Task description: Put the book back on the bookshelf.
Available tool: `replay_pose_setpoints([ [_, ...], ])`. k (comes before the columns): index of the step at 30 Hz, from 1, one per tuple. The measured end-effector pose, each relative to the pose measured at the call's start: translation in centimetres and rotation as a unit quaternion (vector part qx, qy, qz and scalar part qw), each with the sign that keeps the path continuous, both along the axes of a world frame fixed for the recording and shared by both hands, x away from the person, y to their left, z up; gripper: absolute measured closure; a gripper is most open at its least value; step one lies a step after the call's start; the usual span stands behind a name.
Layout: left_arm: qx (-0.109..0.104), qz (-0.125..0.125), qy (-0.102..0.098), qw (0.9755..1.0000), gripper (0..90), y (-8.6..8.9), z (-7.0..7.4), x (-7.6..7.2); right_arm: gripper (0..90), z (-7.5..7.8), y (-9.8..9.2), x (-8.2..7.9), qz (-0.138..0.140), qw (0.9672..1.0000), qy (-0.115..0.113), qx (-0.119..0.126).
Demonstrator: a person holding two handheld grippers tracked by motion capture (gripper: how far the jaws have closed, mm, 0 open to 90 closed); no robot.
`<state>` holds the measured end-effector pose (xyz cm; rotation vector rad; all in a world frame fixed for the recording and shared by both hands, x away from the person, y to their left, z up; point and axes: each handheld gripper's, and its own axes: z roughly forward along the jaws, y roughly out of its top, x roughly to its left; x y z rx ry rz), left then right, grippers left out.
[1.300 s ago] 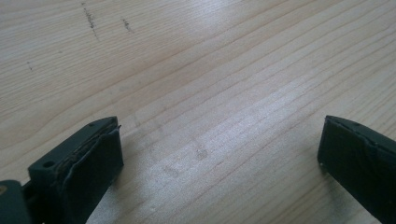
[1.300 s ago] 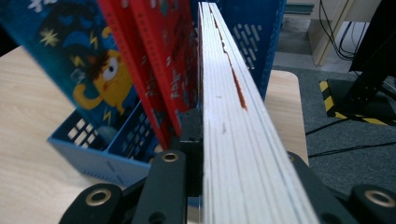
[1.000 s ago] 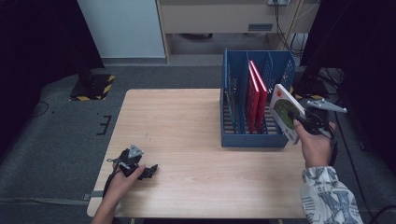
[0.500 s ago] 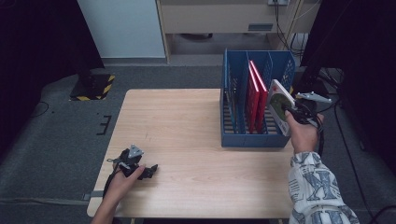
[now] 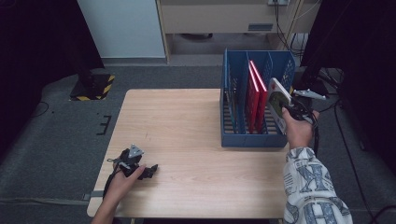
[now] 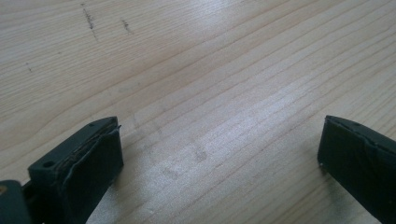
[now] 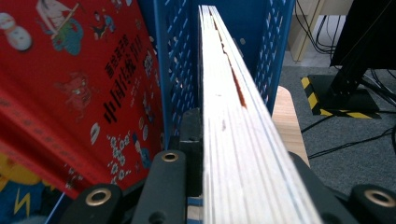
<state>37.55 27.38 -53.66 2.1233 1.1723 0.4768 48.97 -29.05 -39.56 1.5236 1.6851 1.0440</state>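
A pale wooden table (image 5: 187,130) carries a blue slotted file rack (image 5: 233,93) at its right end, and your work is midway: two red books (image 5: 254,95) already stand upright in a middle slot, while a white-covered book (image 5: 277,103) with a green picture on its face has not yet been seated. You hold that book at the rack's outer right wall, tilted, its lower part level with the last slot and its top leaning out to the right. The right gripper (image 5: 299,106) is clamped on it; seen along its jaws, the page edges (image 7: 229,121) run straight ahead between blue perforated dividers (image 7: 180,70), with a red cover (image 7: 74,88) in the neighbouring slot. What remains, by the look of it, is to straighten the book, lower it fully into the slot and let go. Your left gripper (image 5: 140,169) rests near the table's front left corner, well apart from the rack, jaws spread wide over bare wood (image 6: 219,93), holding nothing.
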Motion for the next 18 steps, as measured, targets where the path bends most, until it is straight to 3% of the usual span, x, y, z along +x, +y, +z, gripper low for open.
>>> replay_pose_setpoints([
  [6, 0.0, 0.0, 0.0, 1.0, 0.0, 0.0, 0.0, 0.0, 75.6, -0.2, 0.0, 0.7, -0.001, 0.9999, 0.003, 0.015],
  [18, 0.0, 0.0, 0.0, 1.0, 0.0, 0.0, 0.0, 0.0, 75.6, -0.5, 0.3, 1.1, -0.003, 1.0, 0.007, -0.006],
])
